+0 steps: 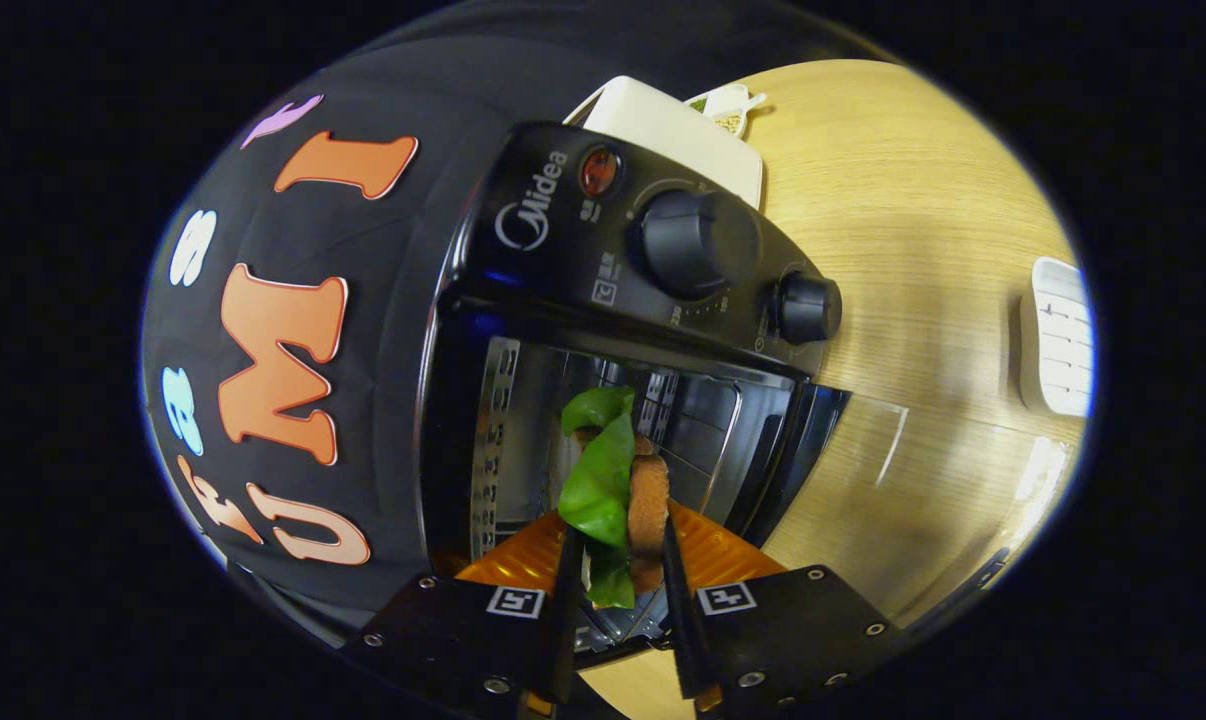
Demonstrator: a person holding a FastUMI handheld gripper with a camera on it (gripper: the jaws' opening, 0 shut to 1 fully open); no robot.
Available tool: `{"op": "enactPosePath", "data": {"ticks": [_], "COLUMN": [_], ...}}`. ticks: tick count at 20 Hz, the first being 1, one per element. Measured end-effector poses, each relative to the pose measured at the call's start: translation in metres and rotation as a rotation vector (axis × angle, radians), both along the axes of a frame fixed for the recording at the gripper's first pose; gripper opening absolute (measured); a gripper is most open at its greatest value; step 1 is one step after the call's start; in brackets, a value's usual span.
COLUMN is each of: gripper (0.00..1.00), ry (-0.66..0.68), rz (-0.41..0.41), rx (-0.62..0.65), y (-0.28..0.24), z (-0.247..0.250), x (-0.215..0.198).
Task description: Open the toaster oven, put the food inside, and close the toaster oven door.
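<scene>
I have the hand-held gripper [618, 565] clamped on the food [618, 490], both fingers pressing its sides. The food is a sandwich-like piece: a brown bread slice standing on edge with bright green lettuce leaves against it, one leaf curling up beyond the fingers. Its lower end is hidden between the fingers, so I cannot tell what else is layered in it. Just ahead of the fingers stands the toaster oven [603, 270], black, with two knobs and a red lamp. Its glass door [863, 470] hangs open over the counter [893, 200]. The cavity holds a wire rack [698, 440]; the rest inside is dim.
</scene>
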State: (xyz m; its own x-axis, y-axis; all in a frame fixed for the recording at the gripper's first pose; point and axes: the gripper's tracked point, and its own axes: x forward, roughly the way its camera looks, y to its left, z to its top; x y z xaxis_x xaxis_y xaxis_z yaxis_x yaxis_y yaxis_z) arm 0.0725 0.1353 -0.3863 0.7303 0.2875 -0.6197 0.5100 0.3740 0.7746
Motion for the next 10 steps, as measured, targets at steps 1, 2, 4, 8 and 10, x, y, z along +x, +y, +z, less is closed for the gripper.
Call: {"op": "enactPosePath", "data": {"ticks": [1, 2, 4, 8, 10], "gripper": [0.45, 0.54, 0.72, 0.88, 0.97], "ry": [0.021, 0.044, 0.057, 0.077, 0.071], "rz": [0.024, 0.056, 0.09, 0.119, 0.135], "rx": [-0.008, -0.016, -0.036, -0.064, -0.072], "y": [0.005, 0.012, 0.021, 0.025, 0.023], "z": [-0.001, -0.006, -0.006, -0.009, -0.004], "x": [-0.007, -0.013, -0.022, -0.03, -0.038]}}
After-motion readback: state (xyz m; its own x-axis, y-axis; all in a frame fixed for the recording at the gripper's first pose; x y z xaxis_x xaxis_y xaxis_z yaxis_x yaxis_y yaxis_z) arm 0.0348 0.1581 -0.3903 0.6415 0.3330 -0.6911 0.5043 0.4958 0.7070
